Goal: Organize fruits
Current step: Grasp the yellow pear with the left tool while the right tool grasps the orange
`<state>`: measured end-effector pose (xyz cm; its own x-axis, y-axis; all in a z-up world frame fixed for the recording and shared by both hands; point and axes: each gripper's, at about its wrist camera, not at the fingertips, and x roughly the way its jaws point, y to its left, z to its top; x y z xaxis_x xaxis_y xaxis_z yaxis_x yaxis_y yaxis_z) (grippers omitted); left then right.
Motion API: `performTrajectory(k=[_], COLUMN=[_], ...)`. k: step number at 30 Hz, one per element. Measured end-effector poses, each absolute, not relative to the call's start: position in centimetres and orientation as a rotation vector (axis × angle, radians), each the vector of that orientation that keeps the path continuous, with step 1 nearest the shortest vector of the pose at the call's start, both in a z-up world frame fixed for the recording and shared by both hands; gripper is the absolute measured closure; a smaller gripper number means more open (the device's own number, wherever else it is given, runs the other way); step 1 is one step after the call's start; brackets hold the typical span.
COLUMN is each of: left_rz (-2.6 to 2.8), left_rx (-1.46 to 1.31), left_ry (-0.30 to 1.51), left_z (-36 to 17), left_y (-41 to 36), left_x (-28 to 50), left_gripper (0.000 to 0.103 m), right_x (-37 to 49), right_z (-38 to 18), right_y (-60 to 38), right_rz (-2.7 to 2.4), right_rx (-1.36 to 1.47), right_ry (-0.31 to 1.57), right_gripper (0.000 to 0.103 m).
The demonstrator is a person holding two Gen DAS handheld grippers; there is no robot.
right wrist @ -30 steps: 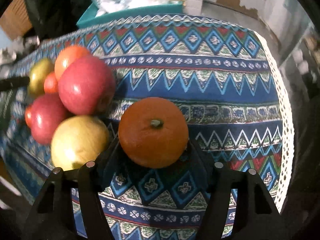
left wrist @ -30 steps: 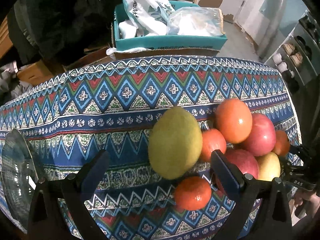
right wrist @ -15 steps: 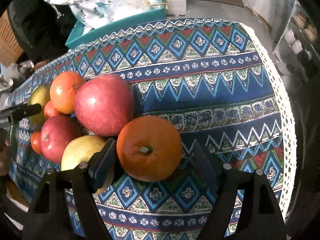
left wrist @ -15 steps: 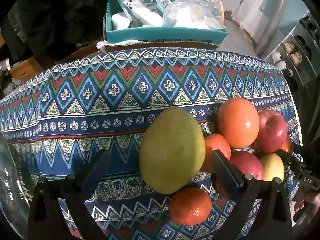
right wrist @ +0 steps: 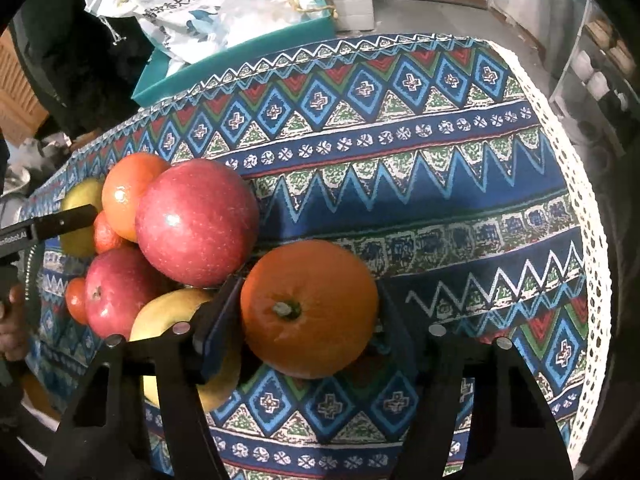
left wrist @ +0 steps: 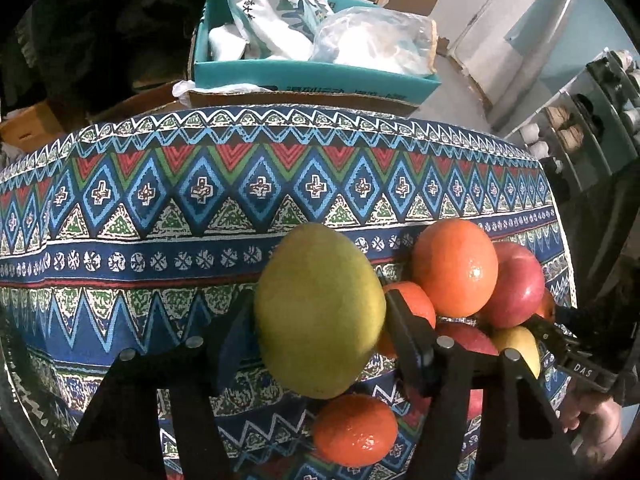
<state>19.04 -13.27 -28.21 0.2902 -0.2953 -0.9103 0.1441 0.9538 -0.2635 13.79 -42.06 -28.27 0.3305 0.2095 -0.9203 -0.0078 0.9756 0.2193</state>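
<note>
A large green-yellow mango point(left wrist: 316, 280) lies on the patterned tablecloth point(left wrist: 160, 216). My left gripper point(left wrist: 320, 320) is closing on it, and both pads touch its sides. To its right sit a big orange point(left wrist: 454, 268), red apples point(left wrist: 518, 284), a yellow apple point(left wrist: 520, 346) and small tangerines point(left wrist: 354, 430). In the right wrist view another orange point(right wrist: 308, 304), stem facing the camera, sits between the fingers of my right gripper point(right wrist: 310, 316), whose jaws are closing tight on it. A red apple point(right wrist: 196, 222) and a yellow apple point(right wrist: 168, 316) touch its left side.
A teal box point(left wrist: 312, 76) stuffed with plastic bags stands behind the table's far edge. The cloth's white lace hem point(right wrist: 592, 240) marks the table's right edge, with shelves point(left wrist: 580, 128) beyond. A hand point(left wrist: 596, 428) holds the other gripper at the right.
The left jaws went from wide apart around the mango to touching both its sides. The right jaws loosened around the orange, then closed on it again. The orange's stem now faces nearer the camera.
</note>
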Motion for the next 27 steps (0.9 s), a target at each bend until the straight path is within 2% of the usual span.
performTrajectory(k=[12, 27], left_rz=[-0.254, -0.256], left_rx=[-0.105, -0.070], left_ry=[1.200, 1.063], left_z=[-27.0, -20.0], left_y=[-12.6, -11.9], left_x=[17.1, 14.2], left_gripper=[0.037, 0.037], right_x=[13.0, 11.6], right_z=[-26.5, -20.8], right_y=[-42.0, -39.9], right_rz=[0.076, 0.036], right_rx=[0.116, 0.048], right_ry=[1.184, 1.032], right_gripper=[0.038, 0.038])
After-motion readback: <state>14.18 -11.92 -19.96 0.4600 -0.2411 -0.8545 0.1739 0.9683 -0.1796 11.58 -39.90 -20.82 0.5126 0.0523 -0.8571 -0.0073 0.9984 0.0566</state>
